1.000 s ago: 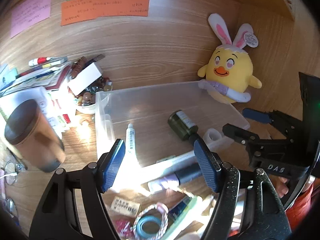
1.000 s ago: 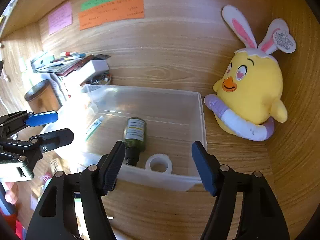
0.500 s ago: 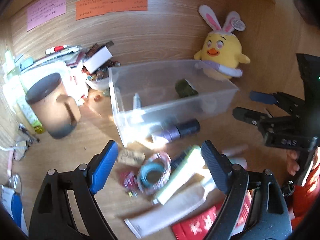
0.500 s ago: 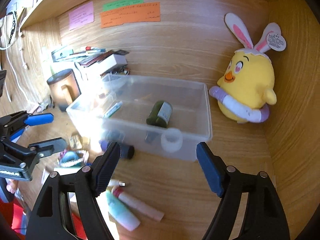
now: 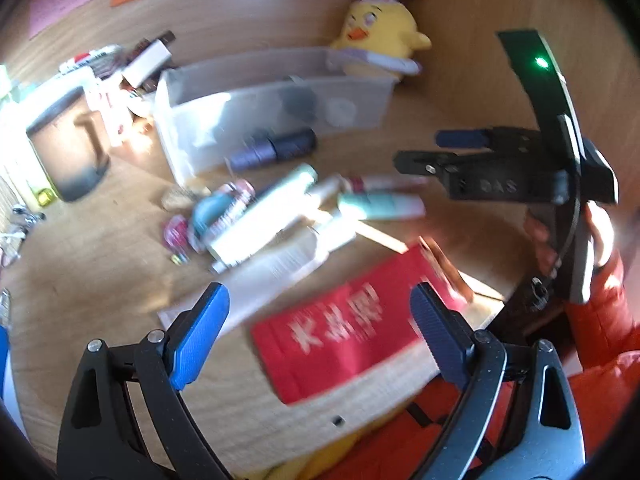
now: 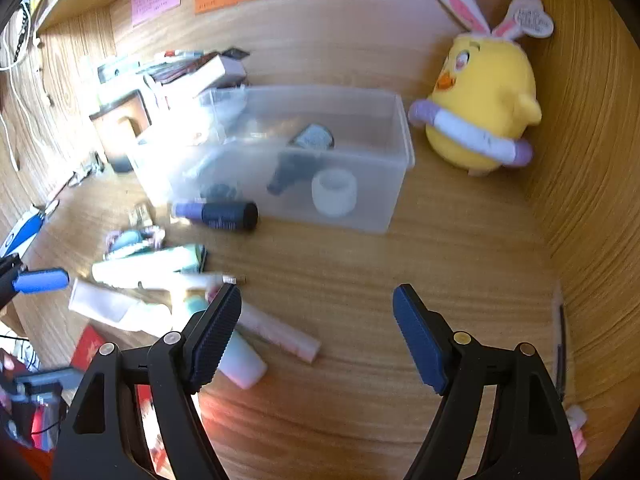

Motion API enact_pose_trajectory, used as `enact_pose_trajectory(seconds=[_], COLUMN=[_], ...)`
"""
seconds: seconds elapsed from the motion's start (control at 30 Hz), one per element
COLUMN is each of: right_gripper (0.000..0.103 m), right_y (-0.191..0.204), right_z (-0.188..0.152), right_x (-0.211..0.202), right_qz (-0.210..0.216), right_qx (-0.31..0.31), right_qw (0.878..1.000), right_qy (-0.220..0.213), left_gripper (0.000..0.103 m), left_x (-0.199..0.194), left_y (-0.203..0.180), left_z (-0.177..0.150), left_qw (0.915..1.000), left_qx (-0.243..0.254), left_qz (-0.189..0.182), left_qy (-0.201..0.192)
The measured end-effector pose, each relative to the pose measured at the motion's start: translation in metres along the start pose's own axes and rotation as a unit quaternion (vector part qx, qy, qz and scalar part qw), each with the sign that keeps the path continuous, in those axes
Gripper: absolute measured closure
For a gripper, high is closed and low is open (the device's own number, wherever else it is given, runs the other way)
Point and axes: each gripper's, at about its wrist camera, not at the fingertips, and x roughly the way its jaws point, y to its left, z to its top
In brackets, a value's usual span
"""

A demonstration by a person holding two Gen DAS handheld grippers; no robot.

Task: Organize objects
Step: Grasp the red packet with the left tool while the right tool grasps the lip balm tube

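Observation:
A clear plastic bin (image 6: pixel 392 184) (image 5: pixel 376 100) stands on the wooden desk and holds a dark green bottle (image 6: pixel 312 140) and a white tape roll (image 6: pixel 334 192). A purple and black tube (image 6: pixel 220 214) (image 5: pixel 276 150) lies just in front of the bin. Several tubes lie nearer: a mint one (image 5: pixel 380 206), a pink one (image 6: pixel 276 332), white ones (image 5: pixel 280 264). A red packet (image 5: pixel 340 332) lies close to my left gripper (image 5: pixel 320 336), which is open and empty above it. My right gripper (image 6: pixel 318 336) is open and empty over bare desk.
A yellow bunny-eared plush (image 6: pixel 480 108) sits right of the bin by the side wall. A brown mug (image 5: pixel 68 152), books and pens (image 6: pixel 192 68) crowd the back left. A blue tape roll (image 5: pixel 212 210) and small wrappers lie left of the tubes.
Both grippers have pulled back from the bin toward the desk's front edge; the loose tubes and red packet came into view. Both stay open and empty.

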Motion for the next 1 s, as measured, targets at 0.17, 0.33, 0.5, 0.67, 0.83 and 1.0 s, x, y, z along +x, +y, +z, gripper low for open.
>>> enact_pose_trajectory(seconds=[0.17, 0.33, 0.5, 0.67, 0.83, 1.0], right_gripper=[0.028, 0.030, 0.048, 0.070, 0.086, 0.089], right_y=[0.002, 0.003, 0.009, 0.008, -0.001, -0.019], right_z=[-0.008, -0.003, 0.003, 0.004, -0.003, -0.016], right_x=[0.012, 0.021, 0.030, 0.030, 0.026, 0.014], right_qz=[0.021, 0.036, 0.047, 0.041, 0.034, 0.022], right_qx=[-0.009, -0.012, -0.030, -0.045, -0.045, -0.025], right_qw=[0.999, 0.999, 0.997, 0.997, 0.997, 0.998], right_qy=[0.024, 0.034, 0.045, 0.044, 0.049, 0.053], left_gripper=[0.010, 0.010, 0.010, 0.010, 0.010, 0.022], left_x=[0.007, 0.018, 0.027, 0.038, 0.046, 0.042], left_y=[-0.020, -0.033, -0.036, -0.040, -0.046, -0.045], left_z=[-0.011, -0.010, -0.001, 0.012, 0.017, 0.012], left_qw=[0.9993, 0.9982, 0.9977, 0.9967, 0.9957, 0.9966], left_qx=[0.022, 0.049, 0.059, 0.069, 0.082, 0.077], left_qz=[-0.026, -0.020, -0.018, -0.026, -0.028, -0.019], left_qy=[0.018, 0.027, 0.027, 0.032, 0.032, 0.024])
